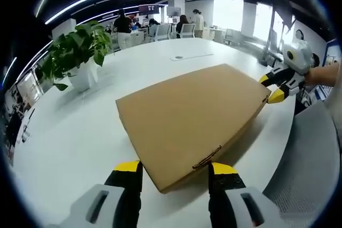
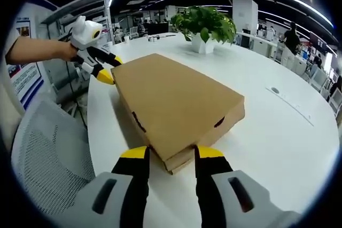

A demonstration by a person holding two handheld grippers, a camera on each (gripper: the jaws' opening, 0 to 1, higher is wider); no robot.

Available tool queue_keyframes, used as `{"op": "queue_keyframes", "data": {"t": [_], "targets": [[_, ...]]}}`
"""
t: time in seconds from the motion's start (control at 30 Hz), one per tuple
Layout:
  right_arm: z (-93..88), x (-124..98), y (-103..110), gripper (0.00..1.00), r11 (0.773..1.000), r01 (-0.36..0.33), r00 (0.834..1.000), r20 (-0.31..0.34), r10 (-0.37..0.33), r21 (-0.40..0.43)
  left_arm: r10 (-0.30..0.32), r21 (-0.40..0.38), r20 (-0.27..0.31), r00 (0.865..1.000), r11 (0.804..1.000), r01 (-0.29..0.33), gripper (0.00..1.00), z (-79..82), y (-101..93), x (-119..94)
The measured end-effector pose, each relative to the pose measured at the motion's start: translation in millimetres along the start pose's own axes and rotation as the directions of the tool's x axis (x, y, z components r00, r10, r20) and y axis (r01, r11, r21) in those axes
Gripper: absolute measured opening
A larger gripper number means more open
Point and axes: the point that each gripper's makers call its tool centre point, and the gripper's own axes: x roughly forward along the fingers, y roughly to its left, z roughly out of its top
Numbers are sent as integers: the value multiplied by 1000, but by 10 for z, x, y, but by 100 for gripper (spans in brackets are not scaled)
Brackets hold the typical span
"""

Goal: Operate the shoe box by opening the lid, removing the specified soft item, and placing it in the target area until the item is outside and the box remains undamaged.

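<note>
both grippers, left gripper (image 1: 173, 170) and right gripper (image 2: 171, 154), straddle closed shoe box (image 1: 192, 113) corners, wide.

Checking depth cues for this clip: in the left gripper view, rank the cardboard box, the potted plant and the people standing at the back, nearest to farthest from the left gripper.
1. Cardboard box: its near corner sits between the left gripper jaws.
2. Potted plant: off to the left, farther along the white table.
3. People: beyond the table's far end.

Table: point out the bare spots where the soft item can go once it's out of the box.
The white table is bare between the shoe box and the potted plant, and beyond the box toward the far edge. In the right gripper view, the stretch right of the box is free. Both box ends are crowded by the left gripper and right gripper.
</note>
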Motion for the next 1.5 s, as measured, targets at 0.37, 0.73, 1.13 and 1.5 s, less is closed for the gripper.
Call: {"op": "queue_keyframes", "data": {"t": [0.37, 0.73, 1.13, 1.5], "targets": [[75, -67, 19, 30, 1000, -7, 1000, 17, 6, 7, 3, -8, 23, 1000, 1000, -2, 54, 56, -26, -59], [253, -209, 43, 31, 1000, 1, 999, 51, 1, -30, 4, -2, 72, 997, 1000, -4, 56, 217, -41, -207], [491, -346, 3, 31, 997, 23, 996, 91, -16, -75, -2, 57, 93, 996, 998, -4, 59, 427, -17, -340], [765, -436, -172, 25, 991, 74, 989, 133, -58, -112, 18, 94, 140, 990, 995, -32, 59, 720, 36, -436]]}}
